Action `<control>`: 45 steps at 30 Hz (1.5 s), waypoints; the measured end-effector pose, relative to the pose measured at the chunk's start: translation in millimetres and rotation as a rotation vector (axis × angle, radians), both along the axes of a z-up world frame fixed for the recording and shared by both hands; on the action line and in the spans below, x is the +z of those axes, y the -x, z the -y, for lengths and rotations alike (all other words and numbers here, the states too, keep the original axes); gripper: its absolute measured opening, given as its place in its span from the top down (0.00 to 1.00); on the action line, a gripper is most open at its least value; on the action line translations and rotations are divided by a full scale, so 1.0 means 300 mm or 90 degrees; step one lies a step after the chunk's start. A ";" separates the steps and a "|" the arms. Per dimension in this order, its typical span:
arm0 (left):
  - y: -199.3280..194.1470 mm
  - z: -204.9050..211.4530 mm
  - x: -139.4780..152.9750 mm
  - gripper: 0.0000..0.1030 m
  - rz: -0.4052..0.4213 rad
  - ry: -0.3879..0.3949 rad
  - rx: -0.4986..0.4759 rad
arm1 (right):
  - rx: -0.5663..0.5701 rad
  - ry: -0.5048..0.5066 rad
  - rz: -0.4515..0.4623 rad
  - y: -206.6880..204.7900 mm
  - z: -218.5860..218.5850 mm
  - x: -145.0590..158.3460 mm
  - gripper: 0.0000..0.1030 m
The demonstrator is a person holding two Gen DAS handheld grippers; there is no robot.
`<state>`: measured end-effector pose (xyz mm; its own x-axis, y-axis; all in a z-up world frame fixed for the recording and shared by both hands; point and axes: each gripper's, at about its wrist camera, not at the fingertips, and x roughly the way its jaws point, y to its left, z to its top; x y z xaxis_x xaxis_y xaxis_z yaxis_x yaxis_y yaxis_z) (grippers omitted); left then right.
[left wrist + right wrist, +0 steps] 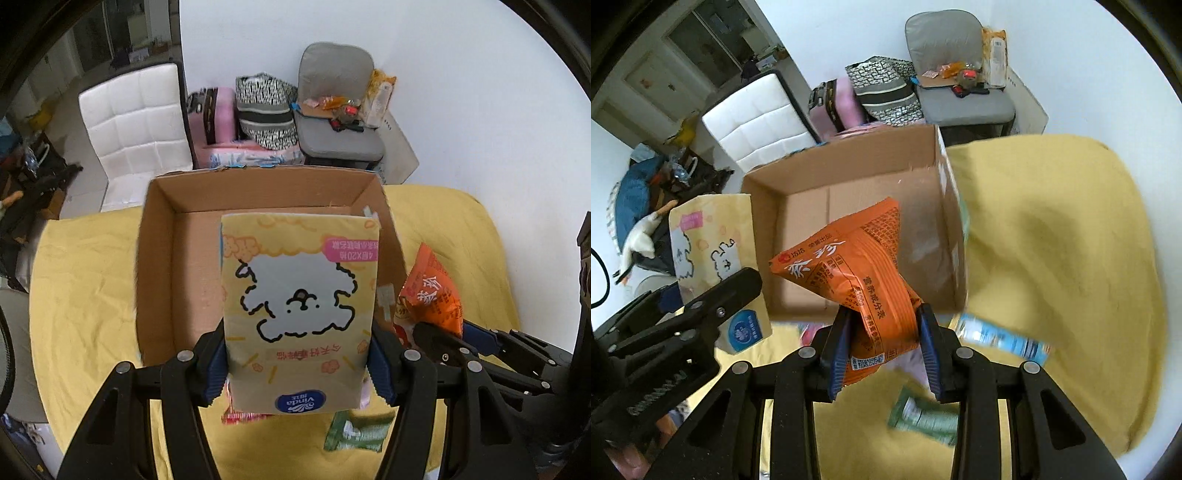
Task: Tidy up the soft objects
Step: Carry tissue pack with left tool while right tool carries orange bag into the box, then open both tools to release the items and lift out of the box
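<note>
Left tool (297, 363) grips the tissue pack (299, 295) above the cardboard box (162, 236); right tool (886, 354), alongside, clamps the orange snack bag (857, 273).

You get bright, even daylight in both views, with the white wall (461, 92) near blown out. Fisheye bending and black vignette curve the corners. In the right wrist view, motion blur smears the blue packet (1001, 338) and green packet (925, 415) at lower centre.
</note>
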<state>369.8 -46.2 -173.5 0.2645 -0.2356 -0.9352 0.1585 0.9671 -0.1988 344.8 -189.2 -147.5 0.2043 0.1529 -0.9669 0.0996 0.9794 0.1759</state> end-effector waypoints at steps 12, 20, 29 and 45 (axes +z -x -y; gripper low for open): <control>-0.398 -0.027 -0.329 0.41 -0.145 0.058 0.023 | -0.022 0.002 -0.072 -0.407 0.050 -0.396 0.64; -0.489 -0.022 -0.498 0.41 -0.216 0.077 0.034 | -0.046 -0.011 -0.104 -0.519 0.036 -0.588 0.64; -0.490 -0.018 -0.583 0.41 -0.245 0.070 0.031 | -0.050 0.012 -0.107 -0.518 0.024 -0.652 0.64; -0.445 -0.049 -0.489 0.17 -0.214 0.017 0.037 | 0.021 0.019 -0.103 -0.488 -0.063 -0.625 0.28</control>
